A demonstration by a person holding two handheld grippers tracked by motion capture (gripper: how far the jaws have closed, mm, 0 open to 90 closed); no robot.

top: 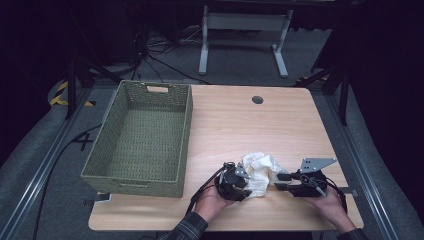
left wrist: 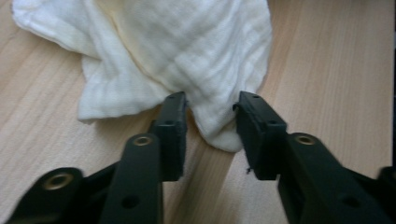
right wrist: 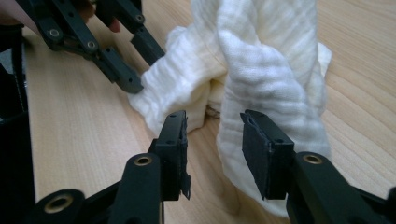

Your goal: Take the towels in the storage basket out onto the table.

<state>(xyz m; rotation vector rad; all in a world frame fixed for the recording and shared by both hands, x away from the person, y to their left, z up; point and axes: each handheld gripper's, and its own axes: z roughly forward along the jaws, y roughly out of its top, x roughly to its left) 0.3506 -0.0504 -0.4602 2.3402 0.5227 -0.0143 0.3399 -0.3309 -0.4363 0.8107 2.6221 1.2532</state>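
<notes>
White crumpled cloth is lying near the table's front edge, between both grippers. Left gripper is straddling a cloth fold, jaws apart; right gripper is gaping, gripping nothing. Farther off, a green woven basket is sitting left.

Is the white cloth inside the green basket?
No, the cloth lies crumpled on the table, right of the basket.
</notes>
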